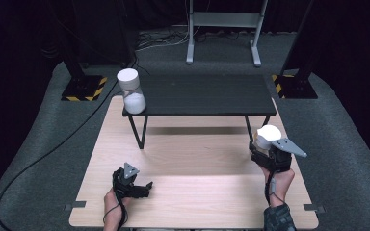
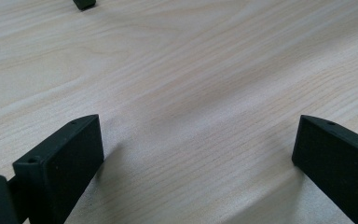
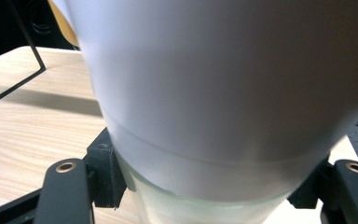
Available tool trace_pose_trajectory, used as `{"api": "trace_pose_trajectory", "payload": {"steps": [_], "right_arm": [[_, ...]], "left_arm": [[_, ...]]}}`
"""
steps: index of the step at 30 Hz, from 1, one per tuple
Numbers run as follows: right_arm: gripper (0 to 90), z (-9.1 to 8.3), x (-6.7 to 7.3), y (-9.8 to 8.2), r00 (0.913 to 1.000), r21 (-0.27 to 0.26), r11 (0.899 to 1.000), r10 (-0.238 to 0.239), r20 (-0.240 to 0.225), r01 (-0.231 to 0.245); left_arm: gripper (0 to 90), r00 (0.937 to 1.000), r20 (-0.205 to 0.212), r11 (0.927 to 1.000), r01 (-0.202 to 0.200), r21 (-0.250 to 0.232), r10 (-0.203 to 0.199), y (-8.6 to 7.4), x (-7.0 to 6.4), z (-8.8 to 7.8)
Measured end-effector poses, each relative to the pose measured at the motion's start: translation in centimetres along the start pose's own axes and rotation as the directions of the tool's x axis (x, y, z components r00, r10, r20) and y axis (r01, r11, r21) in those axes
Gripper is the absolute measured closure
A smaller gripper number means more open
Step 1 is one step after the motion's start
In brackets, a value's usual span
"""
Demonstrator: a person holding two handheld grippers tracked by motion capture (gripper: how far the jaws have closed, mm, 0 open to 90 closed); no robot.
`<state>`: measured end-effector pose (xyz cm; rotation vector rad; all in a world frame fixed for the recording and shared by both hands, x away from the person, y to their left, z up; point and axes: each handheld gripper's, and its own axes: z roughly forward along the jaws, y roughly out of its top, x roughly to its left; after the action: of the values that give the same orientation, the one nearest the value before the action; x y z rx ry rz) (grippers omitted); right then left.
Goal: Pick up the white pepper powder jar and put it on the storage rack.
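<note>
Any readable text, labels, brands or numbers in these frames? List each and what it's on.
None readable.
White-lidded jar on the black shelf: no label visible.
White-lidded container in the right claw: plain, no print.
Left claw: no markings.
Yellow-black hazard stripes on the stand bases: a warning pattern, no words.

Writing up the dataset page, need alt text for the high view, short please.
A person's right claw holds a white-lidded jar lifted above the right side of a light wooden table. The left claw rests open low on the table's left side. A second white-lidded jar stands on the left end of a black raised shelf.
</note>
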<state>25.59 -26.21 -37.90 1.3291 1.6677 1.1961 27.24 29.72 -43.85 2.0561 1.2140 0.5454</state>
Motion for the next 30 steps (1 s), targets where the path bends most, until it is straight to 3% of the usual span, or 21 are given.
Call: {"api": "trace_pose_trajectory", "payload": {"steps": [11,24,30], "right_arm": [[30.0,-0.3,-0.8,1.3,0.9999,-0.011,1.0,0.01,0.009,-0.01],[30.0,-1.0,-1.1,3.2,0.9996,-0.019,1.0,-0.014,0.024,0.015],[30.0,-1.2,-0.7,4.5,0.9984,-0.016,0.999,-0.048,0.029,0.049]], "left_arm": [[1.9,1.0,-0.001,1.0,-0.003,-0.001,0.003,0.0,0.0,0.0],[1.9,1.0,-0.003,1.0,-0.009,0.0,0.009,0.0,-0.1,0.0],[1.9,0.9999,-0.004,1.0,-0.009,-0.001,0.009,0.0,-0.1,0.0]]}}
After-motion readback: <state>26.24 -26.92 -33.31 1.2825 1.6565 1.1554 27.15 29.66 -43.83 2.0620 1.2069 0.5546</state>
